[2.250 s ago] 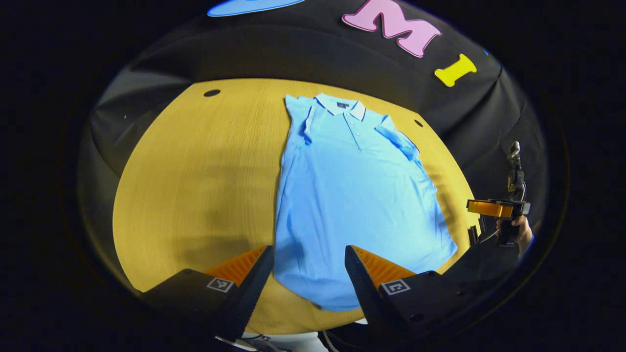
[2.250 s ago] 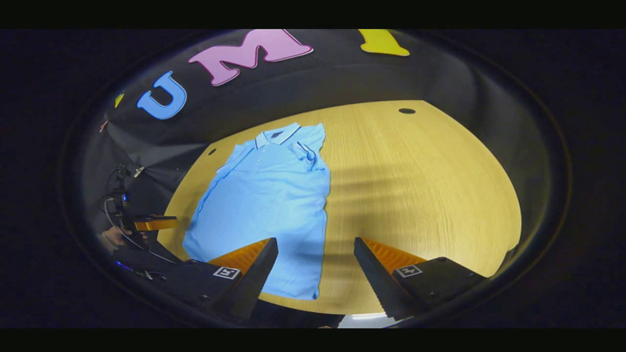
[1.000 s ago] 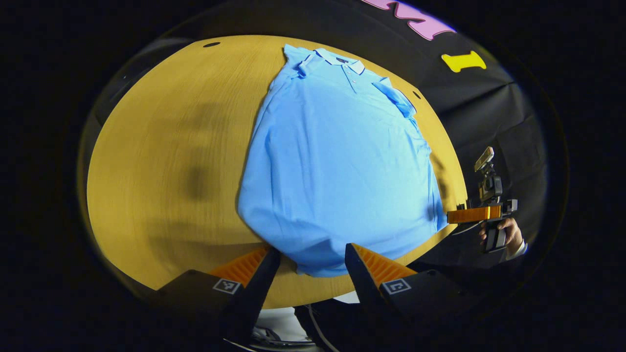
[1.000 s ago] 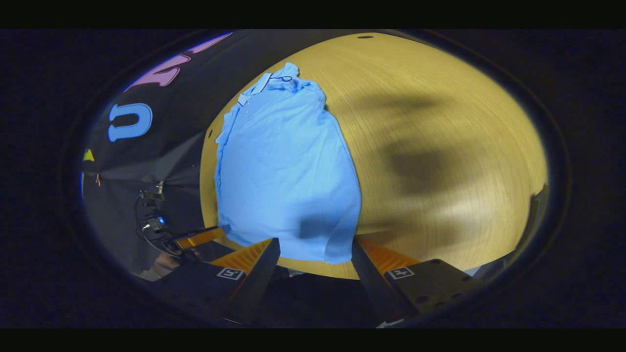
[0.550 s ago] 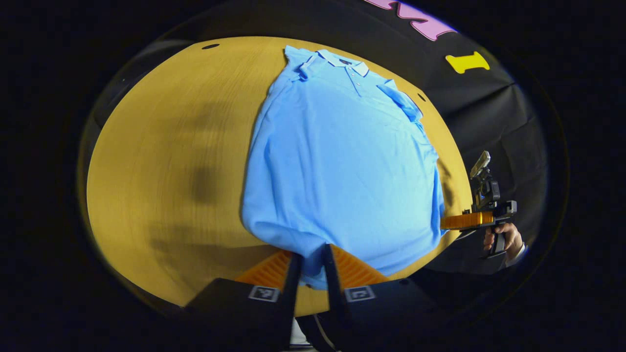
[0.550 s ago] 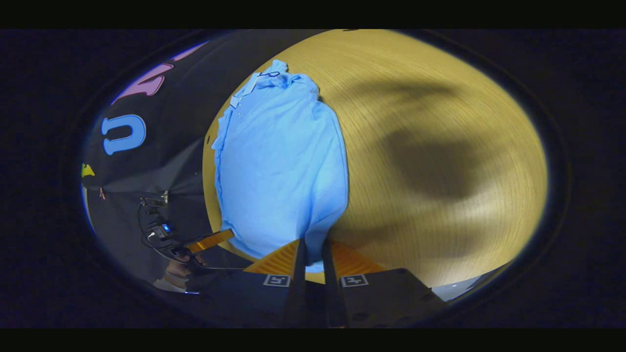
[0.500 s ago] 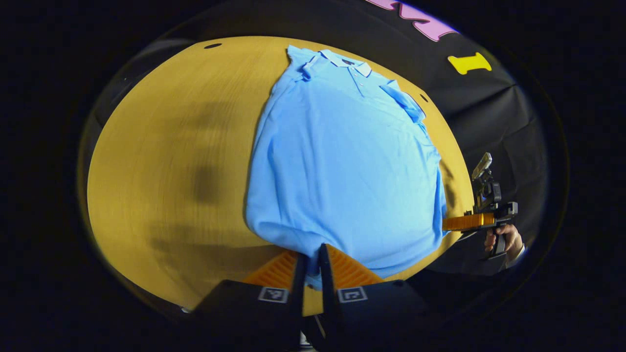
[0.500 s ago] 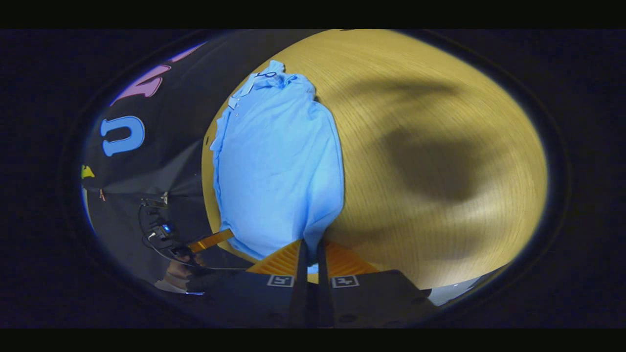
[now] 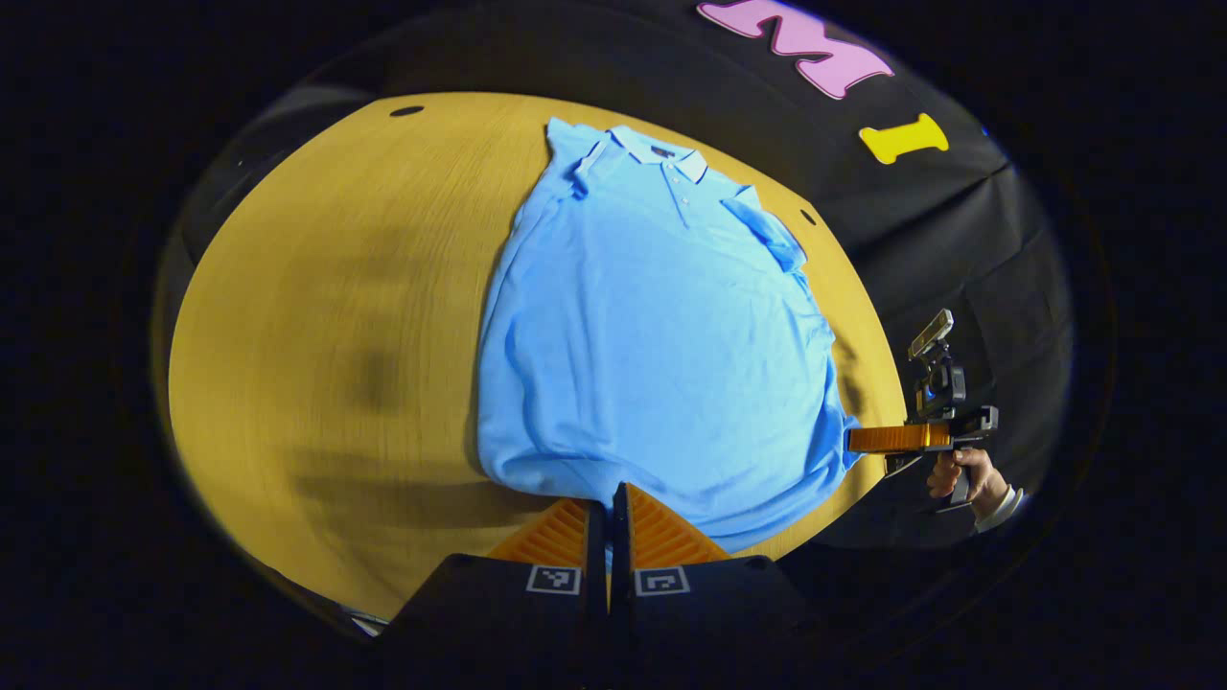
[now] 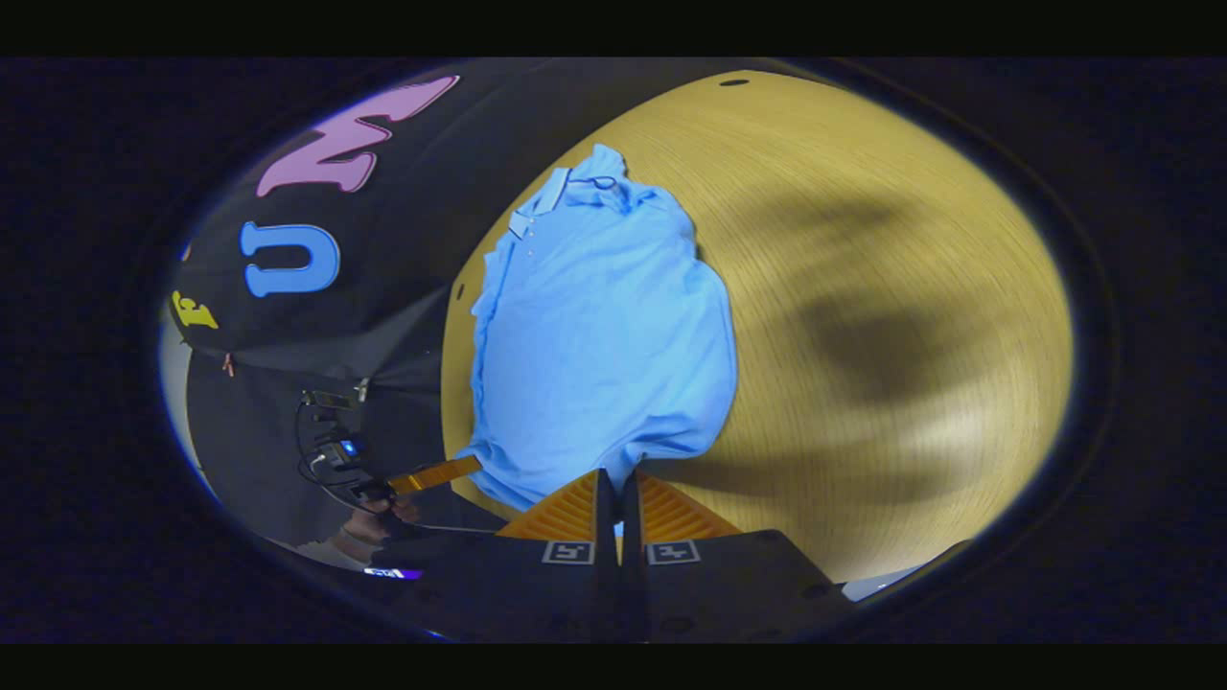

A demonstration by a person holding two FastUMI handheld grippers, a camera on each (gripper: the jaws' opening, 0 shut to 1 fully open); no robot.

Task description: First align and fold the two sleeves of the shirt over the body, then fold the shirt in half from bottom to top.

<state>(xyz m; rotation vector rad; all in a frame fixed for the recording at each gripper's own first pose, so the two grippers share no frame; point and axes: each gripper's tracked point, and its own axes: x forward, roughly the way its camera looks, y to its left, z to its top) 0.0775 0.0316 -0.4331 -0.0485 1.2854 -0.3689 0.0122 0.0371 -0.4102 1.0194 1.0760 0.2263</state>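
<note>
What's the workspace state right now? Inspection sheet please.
Surface: round wooden table, small dark holes near its far edge.
Job's things: blue shirt lies flat, collar far, both sleeves folded over the body; bottom hem bunched at the near edge.
Clutter: nothing seen.
Grippers: left hand-held gripper shut on the hem's left corner; right hand-held gripper shut on its right corner.
Cables: thin wires by the left hand-held gripper's mount, seen in the right gripper view.
Surroundings: black cloth wall behind the table.
</note>
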